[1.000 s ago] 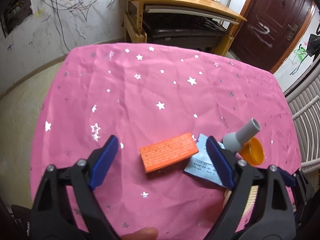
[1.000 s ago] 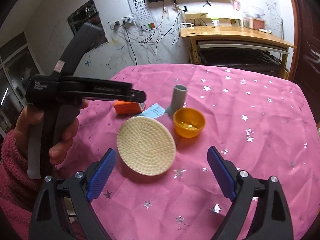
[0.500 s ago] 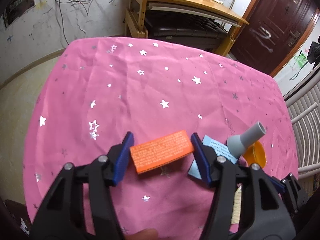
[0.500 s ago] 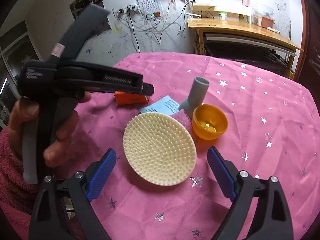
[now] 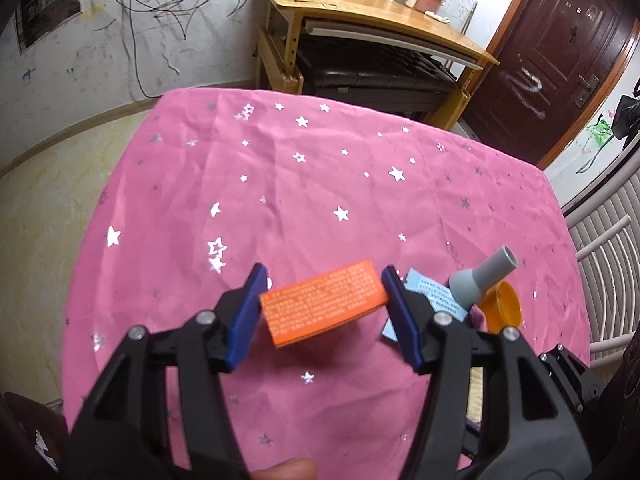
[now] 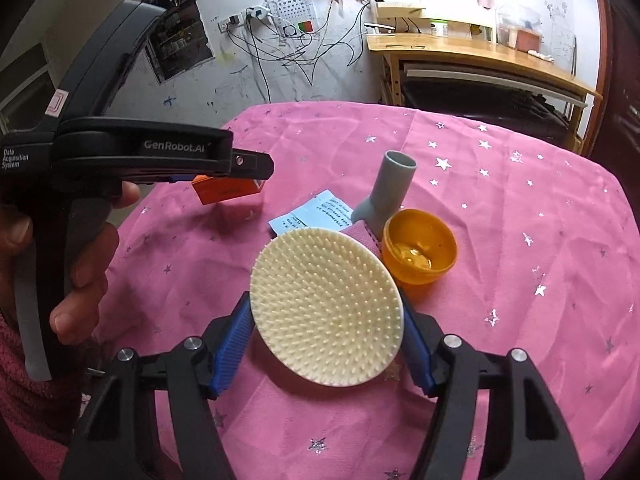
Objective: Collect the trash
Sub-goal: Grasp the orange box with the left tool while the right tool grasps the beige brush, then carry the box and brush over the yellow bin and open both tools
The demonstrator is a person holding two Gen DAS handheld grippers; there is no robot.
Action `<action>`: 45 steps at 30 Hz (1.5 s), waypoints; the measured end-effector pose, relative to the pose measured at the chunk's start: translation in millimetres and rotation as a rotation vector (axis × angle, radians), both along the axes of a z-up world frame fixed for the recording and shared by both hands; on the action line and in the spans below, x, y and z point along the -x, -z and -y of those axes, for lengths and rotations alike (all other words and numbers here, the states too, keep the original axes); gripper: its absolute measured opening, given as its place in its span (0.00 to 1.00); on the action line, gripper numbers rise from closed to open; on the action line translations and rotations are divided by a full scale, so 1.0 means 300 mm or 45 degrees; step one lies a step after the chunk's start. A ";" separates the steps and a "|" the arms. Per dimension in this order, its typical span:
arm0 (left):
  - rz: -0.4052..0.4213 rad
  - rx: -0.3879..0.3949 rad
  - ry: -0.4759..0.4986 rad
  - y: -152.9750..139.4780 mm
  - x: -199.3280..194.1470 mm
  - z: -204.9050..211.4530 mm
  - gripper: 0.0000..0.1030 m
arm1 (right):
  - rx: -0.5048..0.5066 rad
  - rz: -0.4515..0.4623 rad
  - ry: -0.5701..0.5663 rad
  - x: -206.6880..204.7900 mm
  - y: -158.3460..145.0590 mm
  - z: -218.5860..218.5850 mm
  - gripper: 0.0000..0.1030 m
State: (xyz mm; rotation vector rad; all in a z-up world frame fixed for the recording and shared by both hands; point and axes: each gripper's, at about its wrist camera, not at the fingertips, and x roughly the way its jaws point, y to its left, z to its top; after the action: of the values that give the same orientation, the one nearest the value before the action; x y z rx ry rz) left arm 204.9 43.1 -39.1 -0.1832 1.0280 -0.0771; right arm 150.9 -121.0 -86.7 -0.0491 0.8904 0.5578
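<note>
An orange box (image 5: 324, 308) sits between the blue pads of my left gripper (image 5: 325, 292), which is shut on its two ends. In the right wrist view the same box (image 6: 224, 192) hangs just above the pink cloth under the left gripper (image 6: 256, 168), casting a shadow. A round cream bristle brush (image 6: 326, 316) lies tilted between the pads of my right gripper (image 6: 324, 308). The jaws are closing, and both pads touch its rim. Beyond it lie a blue paper slip (image 6: 316, 216), a grey tube piece (image 6: 384, 196) and an orange plastic cup (image 6: 418, 248).
The table wears a pink star-print cloth (image 5: 320, 184). A person's hand (image 6: 80, 280) holds the left gripper's handle. A wooden desk (image 5: 380, 12) stands behind the table, a dark door (image 5: 560, 60) at the back right, and a white radiator (image 5: 608, 248) by the right edge.
The left jaws closed onto the orange box and raised it a little. The right gripper moved forward over the cream brush and its jaws narrowed onto the brush's rim.
</note>
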 end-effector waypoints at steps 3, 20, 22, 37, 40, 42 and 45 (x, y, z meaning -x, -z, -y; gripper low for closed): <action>0.014 -0.003 -0.008 -0.015 0.009 -0.001 0.55 | -0.036 0.007 0.007 0.010 -0.010 0.025 0.60; 0.130 -0.066 0.061 -0.155 0.091 0.172 0.55 | -0.234 0.147 0.163 0.098 -0.159 0.353 0.60; 0.138 -0.078 0.087 -0.166 0.093 0.217 0.55 | -0.242 0.162 0.185 0.100 -0.165 0.393 0.60; 0.154 -0.125 0.316 -0.192 0.060 0.591 0.55 | -0.270 0.240 0.521 0.101 -0.141 0.842 0.60; 0.154 -0.130 0.382 -0.193 0.049 0.695 0.55 | -0.273 0.247 0.617 0.106 -0.122 0.950 0.60; 0.156 -0.139 0.418 -0.192 0.045 0.753 0.55 | -0.282 0.251 0.687 0.110 -0.110 1.034 0.60; 0.154 -0.145 0.473 -0.188 0.043 0.842 0.55 | -0.311 0.255 0.766 0.120 -0.088 1.137 0.60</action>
State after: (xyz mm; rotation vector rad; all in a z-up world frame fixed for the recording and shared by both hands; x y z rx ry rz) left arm 192.0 -209.5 17.3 0.1169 0.9329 -0.3623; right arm 114.9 -462.2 -60.2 0.3696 0.5939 0.0907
